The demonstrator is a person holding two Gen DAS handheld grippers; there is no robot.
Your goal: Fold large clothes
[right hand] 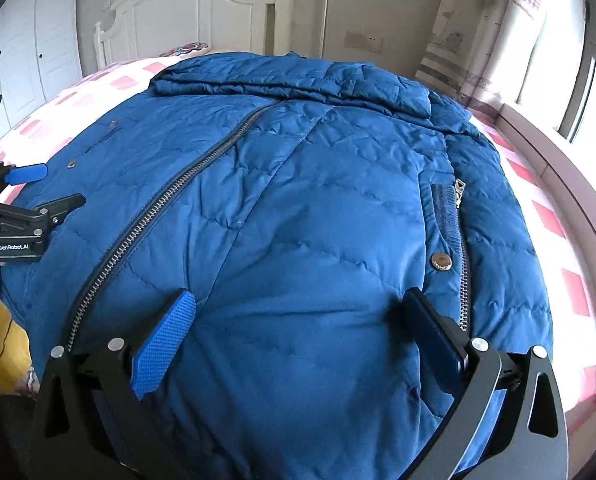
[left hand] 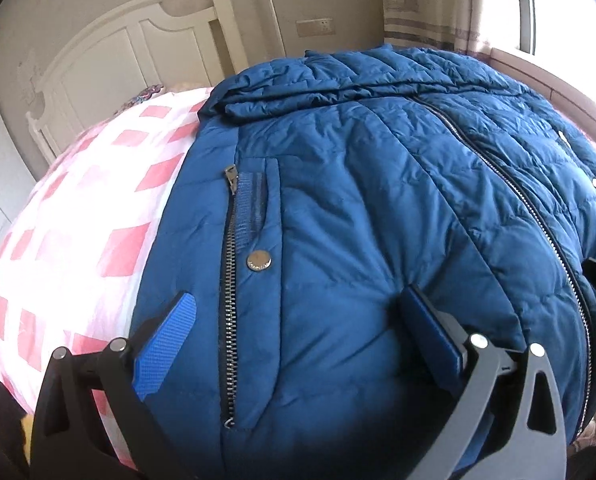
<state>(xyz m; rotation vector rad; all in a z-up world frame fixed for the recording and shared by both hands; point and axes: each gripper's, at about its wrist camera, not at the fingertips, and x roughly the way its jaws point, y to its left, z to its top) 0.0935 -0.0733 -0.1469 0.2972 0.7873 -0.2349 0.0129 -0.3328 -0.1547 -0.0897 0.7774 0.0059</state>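
While the blue quilted jacket (left hand: 378,208) lay spread front-up over the pink-and-white checked bedspread (left hand: 78,220), both grippers hung above its near hem with nothing between their fingers

Left gripper (left hand: 298,320): jaws spread wide, released; jacket fabric filled the gap between them and ran on ahead. A pocket zipper (left hand: 228,280) ran just inside the left finger (left hand: 166,344), a metal snap (left hand: 259,260) just ahead of the gap. The main front zipper (left hand: 538,208) lay outside the right finger, slanting away. Bedspread lay outside the left finger

Right gripper (right hand: 298,320): jaws likewise apart and released, jacket panel between them. The main zipper (right hand: 158,200) passed outside its left finger (right hand: 162,344); the other pocket zipper (right hand: 464,248) and a snap (right hand: 441,261) lay just ahead of the right finger. The left gripper (right hand: 30,188) showed far off to the left, at the jacket's edge

Beyond both: folded sleeve or hood (right hand: 290,80) across the jacket's far end, white headboard (right hand: 186,12) past it
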